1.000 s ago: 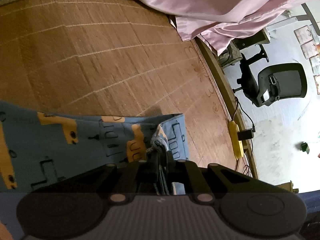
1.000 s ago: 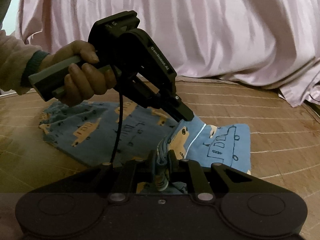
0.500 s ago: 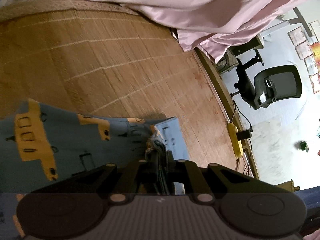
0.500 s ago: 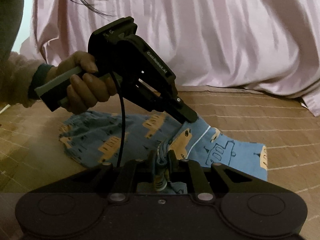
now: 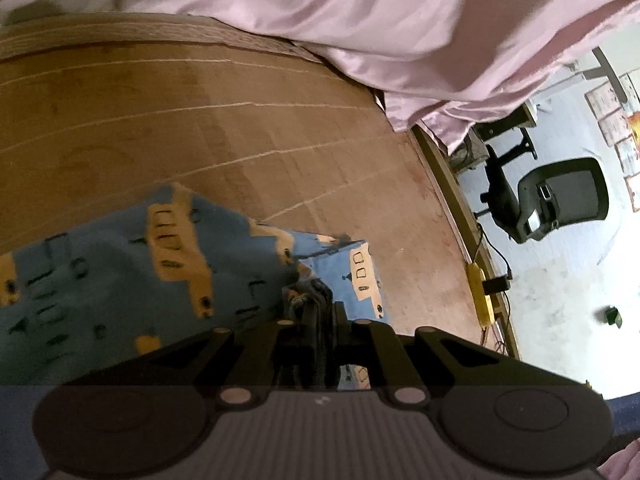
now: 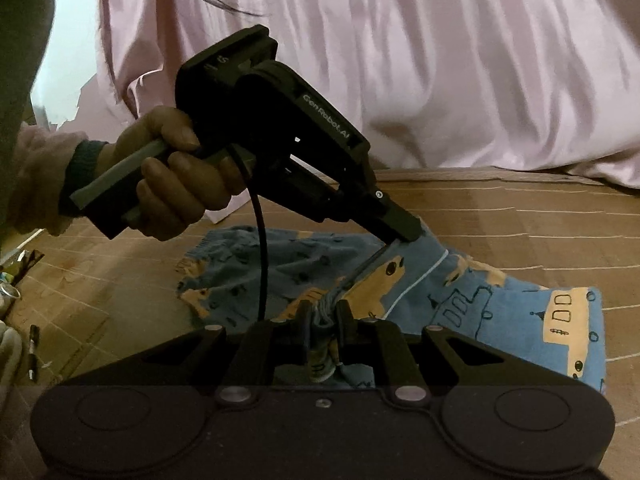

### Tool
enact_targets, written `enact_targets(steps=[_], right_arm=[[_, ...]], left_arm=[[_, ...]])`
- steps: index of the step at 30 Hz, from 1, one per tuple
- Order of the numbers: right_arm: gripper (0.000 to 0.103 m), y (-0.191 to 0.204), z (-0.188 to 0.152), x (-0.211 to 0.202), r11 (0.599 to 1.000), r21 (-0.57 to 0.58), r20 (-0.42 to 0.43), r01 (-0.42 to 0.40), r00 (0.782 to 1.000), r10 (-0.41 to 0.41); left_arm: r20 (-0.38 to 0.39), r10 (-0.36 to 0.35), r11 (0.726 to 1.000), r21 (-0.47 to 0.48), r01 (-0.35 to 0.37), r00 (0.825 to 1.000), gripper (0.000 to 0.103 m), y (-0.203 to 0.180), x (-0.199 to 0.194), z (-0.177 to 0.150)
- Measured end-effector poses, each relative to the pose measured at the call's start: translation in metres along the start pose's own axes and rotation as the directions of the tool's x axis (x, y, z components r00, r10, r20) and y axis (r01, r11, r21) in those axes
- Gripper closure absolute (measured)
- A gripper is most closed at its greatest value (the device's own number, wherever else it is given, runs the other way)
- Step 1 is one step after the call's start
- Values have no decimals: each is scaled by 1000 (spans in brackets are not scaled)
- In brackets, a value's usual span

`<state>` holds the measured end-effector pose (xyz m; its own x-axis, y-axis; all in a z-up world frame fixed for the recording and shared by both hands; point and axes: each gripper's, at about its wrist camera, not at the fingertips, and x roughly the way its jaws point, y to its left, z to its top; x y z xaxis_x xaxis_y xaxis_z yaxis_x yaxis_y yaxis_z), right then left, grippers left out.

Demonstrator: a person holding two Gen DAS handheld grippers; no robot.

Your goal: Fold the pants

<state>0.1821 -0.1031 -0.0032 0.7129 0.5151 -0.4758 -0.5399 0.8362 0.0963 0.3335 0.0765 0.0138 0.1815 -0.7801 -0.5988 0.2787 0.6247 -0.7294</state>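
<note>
The blue pants (image 6: pixel 520 312) with yellow vehicle prints lie on a woven bamboo mat (image 6: pixel 540 220). My right gripper (image 6: pixel 325 312) is shut on a bunched edge of the pants at the near side. My left gripper (image 6: pixel 404 232), held in a hand, is shut on the far edge of the same pants and lifts it off the mat. In the left wrist view the pants (image 5: pixel 140 272) spread to the left, and the left gripper (image 5: pixel 316 300) pinches a gathered fold.
A pink sheet (image 6: pixel 440 60) hangs along the back of the mat and shows in the left wrist view (image 5: pixel 360 20). Beyond the mat's right edge are a yellow power strip (image 5: pixel 480 292) and a black office chair (image 5: pixel 560 196). Small items (image 6: pixel 16 280) lie at far left.
Both grippers have carried the held pants edge further over the mat. More of the lower layer now shows at the right. Both grips stay shut.
</note>
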Motion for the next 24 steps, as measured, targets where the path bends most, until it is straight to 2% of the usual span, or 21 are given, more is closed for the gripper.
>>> enact_targets(steps=[7, 13, 15, 16, 17, 18, 19, 20, 22, 23, 24], right_arm=[[90, 8, -3, 20, 999, -7, -40, -38, 998, 38], [89, 10, -7, 35, 998, -8, -84, -57, 995, 56], [80, 7, -8, 38, 997, 4, -110, -77, 991, 77], [69, 7, -10, 37, 997, 9, -112, -79, 991, 80], [53, 7, -11, 36, 997, 12, -108, -80, 991, 80], [44, 6, -11, 32, 997, 12, -102, -77, 992, 78], [29, 4, -11, 28, 997, 8, -96, -73, 993, 73], [26, 2, -11, 24, 998, 2, -92, -66, 994, 66], [21, -5, -11, 13, 1000, -17, -84, -22, 996, 21], [14, -10, -11, 7, 999, -31, -84, 16, 996, -18], [11, -15, -10, 3, 996, -51, -86, 69, 994, -73]], left_arm=[[30, 60, 998, -10, -60, 998, 96, 17, -19, -6], [33, 103, 992, -72, -100, 994, 96, 40, -24, -14], [34, 124, 991, -63, -121, 992, 96, 42, -23, -15], [32, 146, 988, -51, -144, 989, 96, 42, -21, -16], [26, 163, 986, -40, -162, 986, 95, 42, -21, -17], [19, 185, 982, -29, -184, 983, 95, 41, -20, -18], [18, 213, 977, -18, -213, 977, 91, 39, -20, -19], [27, 250, 968, -4, -250, 968, 88, 37, -21, -20], [49, 295, 955, 25, -297, 954, 59, 31, -23, -23], [66, 320, 946, 41, -323, 945, 52, 26, -24, -24], [85, 342, 935, 63, -348, 936, 46, 20, -26, -26]])
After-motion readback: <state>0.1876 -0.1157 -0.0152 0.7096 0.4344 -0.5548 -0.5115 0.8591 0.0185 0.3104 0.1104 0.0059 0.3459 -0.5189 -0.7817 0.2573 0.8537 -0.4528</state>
